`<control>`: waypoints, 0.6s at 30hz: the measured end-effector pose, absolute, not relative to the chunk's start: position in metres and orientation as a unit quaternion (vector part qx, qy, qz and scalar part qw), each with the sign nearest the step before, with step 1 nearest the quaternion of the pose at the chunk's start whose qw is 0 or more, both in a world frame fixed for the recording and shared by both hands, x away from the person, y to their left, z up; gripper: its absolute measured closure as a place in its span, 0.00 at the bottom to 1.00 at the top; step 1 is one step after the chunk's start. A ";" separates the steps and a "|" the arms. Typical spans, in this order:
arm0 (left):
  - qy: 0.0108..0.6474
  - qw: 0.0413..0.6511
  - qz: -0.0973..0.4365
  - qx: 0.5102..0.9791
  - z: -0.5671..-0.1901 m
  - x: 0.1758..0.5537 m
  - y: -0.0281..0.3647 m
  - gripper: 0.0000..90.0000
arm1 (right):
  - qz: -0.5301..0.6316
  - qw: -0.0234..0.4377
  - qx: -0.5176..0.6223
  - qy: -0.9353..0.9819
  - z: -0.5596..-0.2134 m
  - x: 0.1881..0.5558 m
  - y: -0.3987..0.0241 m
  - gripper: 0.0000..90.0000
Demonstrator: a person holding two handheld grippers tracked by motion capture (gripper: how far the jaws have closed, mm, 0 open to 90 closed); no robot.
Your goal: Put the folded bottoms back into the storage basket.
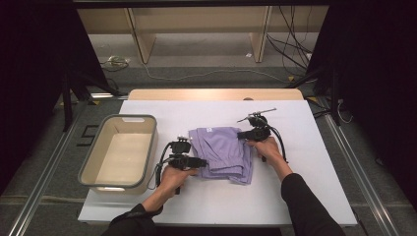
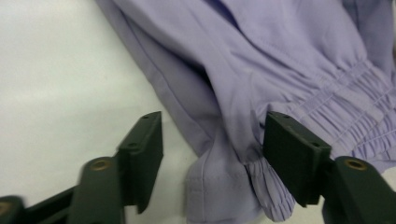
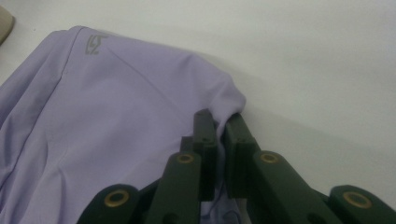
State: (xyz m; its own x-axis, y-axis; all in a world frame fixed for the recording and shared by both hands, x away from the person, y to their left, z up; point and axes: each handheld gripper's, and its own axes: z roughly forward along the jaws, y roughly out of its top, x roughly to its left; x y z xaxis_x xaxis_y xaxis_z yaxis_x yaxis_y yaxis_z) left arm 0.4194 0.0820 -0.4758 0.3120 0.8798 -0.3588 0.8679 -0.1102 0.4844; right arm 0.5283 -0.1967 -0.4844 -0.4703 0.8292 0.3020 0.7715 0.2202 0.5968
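Centrally, just right of the middle of the high view, a lilac garment [image 1: 223, 150] is seen lying folded on the white table [image 1: 216, 201], its gathered elastic band at the lower right of the left gripper view and a small grey logo [image 3: 95, 45] at the upper left of the right gripper view. An edge of the cloth at its right side is pinched by the right gripper [image 1: 244, 134]: in the right gripper view the two black jaws are pressed together at the lower centre with a tuck of fabric drawn up between them. At the garment's lower left corner the left gripper [image 1: 202, 161] is held with its jaws parted; a corner of the hem and elastic lies in the gap, but no pad is seen pressing on it. To the left of the frame, beside the left hand [image 1: 172, 178], a beige tub [image 1: 147, 150] is stood on the table.
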 end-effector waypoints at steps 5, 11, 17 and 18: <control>0.577 0.317 0.017 0.752 -0.478 0.419 0.076 0.46 | 0.355 0.040 0.514 0.780 -0.484 0.528 -0.197 0.95; 0.586 0.324 0.018 0.743 -0.482 0.422 0.075 0.84 | 0.355 0.039 0.515 0.779 -0.484 0.528 -0.196 0.96; 0.589 0.338 0.006 0.734 -0.484 0.424 0.078 0.97 | 0.354 0.038 0.517 0.778 -0.482 0.527 -0.195 0.96; 0.588 0.341 0.005 0.733 -0.484 0.423 0.078 0.97 | 0.354 0.037 0.518 0.778 -0.481 0.527 -0.196 0.96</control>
State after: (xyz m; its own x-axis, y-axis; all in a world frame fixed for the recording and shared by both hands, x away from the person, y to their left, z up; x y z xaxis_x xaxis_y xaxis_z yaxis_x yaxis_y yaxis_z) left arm 0.4234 0.0783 -0.4842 0.3075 0.8663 -0.3937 0.8596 -0.0755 0.5053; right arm 0.5273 -0.1956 -0.4815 -0.4610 0.8314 0.3102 0.7797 0.2126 0.5890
